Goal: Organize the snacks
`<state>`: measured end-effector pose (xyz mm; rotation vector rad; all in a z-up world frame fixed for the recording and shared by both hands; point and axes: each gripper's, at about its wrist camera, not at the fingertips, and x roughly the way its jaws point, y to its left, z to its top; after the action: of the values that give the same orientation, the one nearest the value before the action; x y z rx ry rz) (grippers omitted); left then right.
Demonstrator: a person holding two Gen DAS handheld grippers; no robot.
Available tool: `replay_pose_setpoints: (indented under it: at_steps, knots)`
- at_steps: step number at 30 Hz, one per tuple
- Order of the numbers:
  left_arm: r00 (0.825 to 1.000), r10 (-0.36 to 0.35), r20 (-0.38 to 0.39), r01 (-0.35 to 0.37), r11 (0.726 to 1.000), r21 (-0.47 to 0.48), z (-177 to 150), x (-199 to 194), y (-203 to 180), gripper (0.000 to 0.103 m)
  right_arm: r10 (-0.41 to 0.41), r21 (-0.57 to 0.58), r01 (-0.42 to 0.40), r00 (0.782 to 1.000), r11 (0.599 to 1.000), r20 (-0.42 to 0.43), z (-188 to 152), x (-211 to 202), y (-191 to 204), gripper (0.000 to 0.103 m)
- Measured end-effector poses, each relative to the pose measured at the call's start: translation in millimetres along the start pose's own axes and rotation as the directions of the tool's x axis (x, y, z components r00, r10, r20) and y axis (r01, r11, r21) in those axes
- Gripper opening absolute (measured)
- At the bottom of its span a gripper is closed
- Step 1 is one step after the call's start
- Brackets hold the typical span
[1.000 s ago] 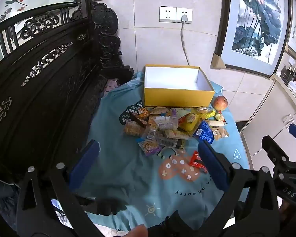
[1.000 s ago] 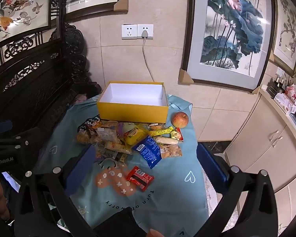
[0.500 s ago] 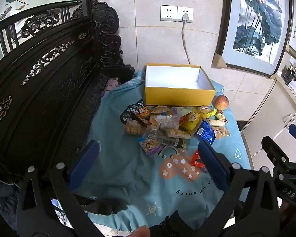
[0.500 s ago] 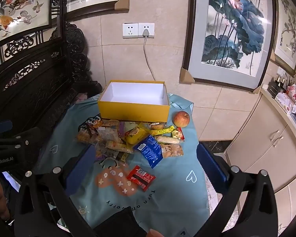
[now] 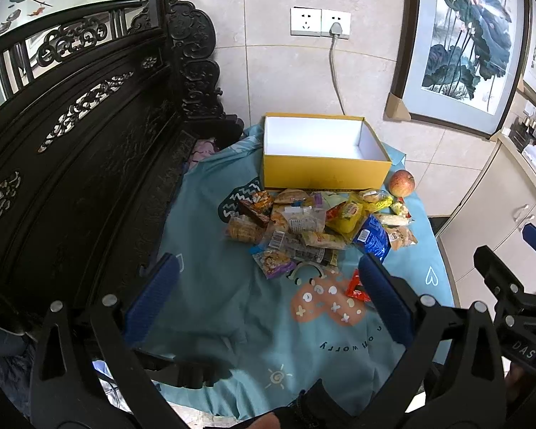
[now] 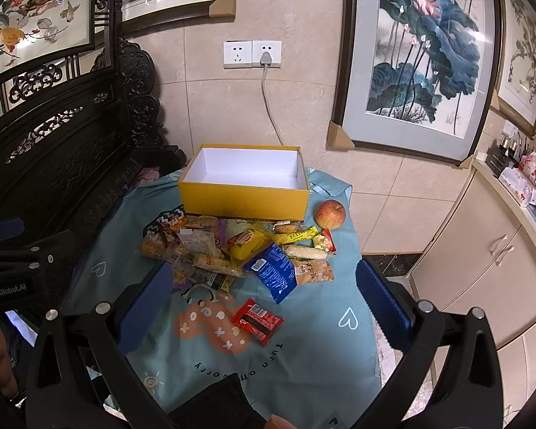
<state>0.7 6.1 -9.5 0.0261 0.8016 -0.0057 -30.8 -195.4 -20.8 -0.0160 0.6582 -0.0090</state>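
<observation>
An empty yellow box (image 5: 325,171) (image 6: 244,200) with a white inside stands at the back of a teal-clothed table (image 5: 214,296) (image 6: 321,350). In front of it lies a pile of snack packets (image 5: 311,228) (image 6: 232,246), with a blue packet (image 6: 273,271) at its right and a red packet (image 6: 256,320) lying apart nearer me. An apple (image 5: 402,183) (image 6: 330,213) rests right of the box. My left gripper (image 5: 268,279) hovers open above the near cloth, short of the pile. Above the red packet my right gripper (image 6: 264,286) is open with nothing in it.
A dark carved wooden bench (image 5: 71,164) runs along the table's left side. White cabinets (image 6: 482,268) stand to the right. A cable (image 6: 269,107) drops from the wall socket behind the box. The right gripper's body (image 5: 511,296) shows at the left view's right edge.
Both grippers have drifted slightly, so the box and pile sit a little higher in each view. Nothing on the table has moved.
</observation>
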Motion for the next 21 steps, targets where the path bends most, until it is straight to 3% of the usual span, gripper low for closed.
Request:
replay_pose_setpoints:
  at_steps: [21]
  knots:
    - [1.000, -0.006, -0.008, 0.006, 1.000, 0.001, -1, 0, 4, 0.101, 0.001, -0.009, -0.001, 1.000, 1.000, 0.004, 1, -1, 13, 0.102]
